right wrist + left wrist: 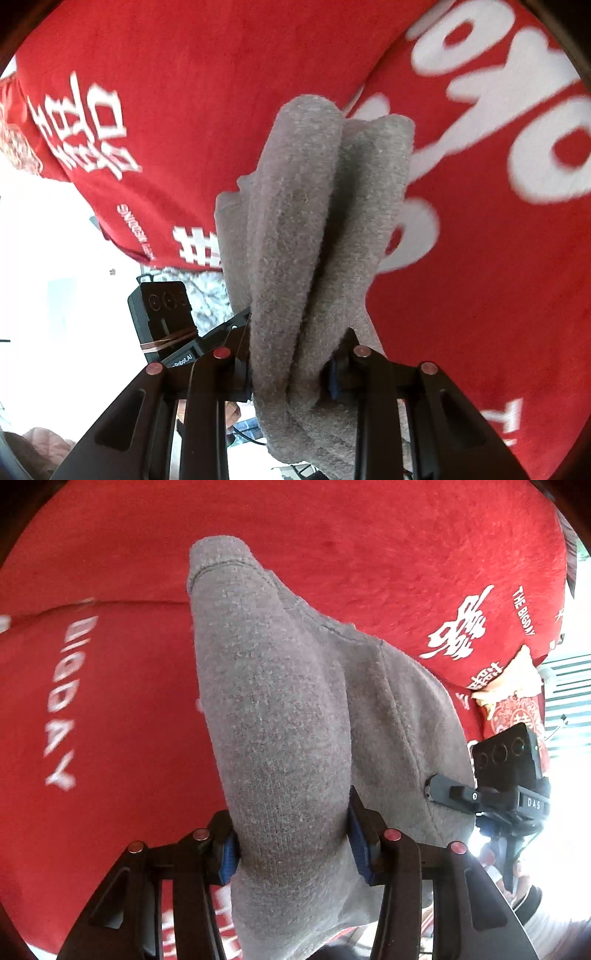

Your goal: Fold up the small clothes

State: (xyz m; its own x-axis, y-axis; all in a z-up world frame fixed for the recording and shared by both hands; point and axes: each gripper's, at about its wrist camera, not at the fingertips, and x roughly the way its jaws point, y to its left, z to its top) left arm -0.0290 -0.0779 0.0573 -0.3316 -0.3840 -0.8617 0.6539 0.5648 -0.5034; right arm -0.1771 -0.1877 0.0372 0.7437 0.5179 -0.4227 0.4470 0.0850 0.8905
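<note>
While both tools grip it, the grey knitted fleece garment (280, 709) hangs lifted above the red plush cloth with white lettering (110, 709). Left gripper (293, 845) is clamped on one bunched end; right gripper (291, 369) is clamped on the other. Judged step: lift before a fold. Next move calls for spreading it flat. Ample cloth lies ahead; its edge (122, 251) is near.

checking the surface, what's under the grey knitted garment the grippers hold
A red fleece blanket with white lettering spreads beneath the grey knitted garment. Whatever lies directly behind the cloth is covered.
</note>
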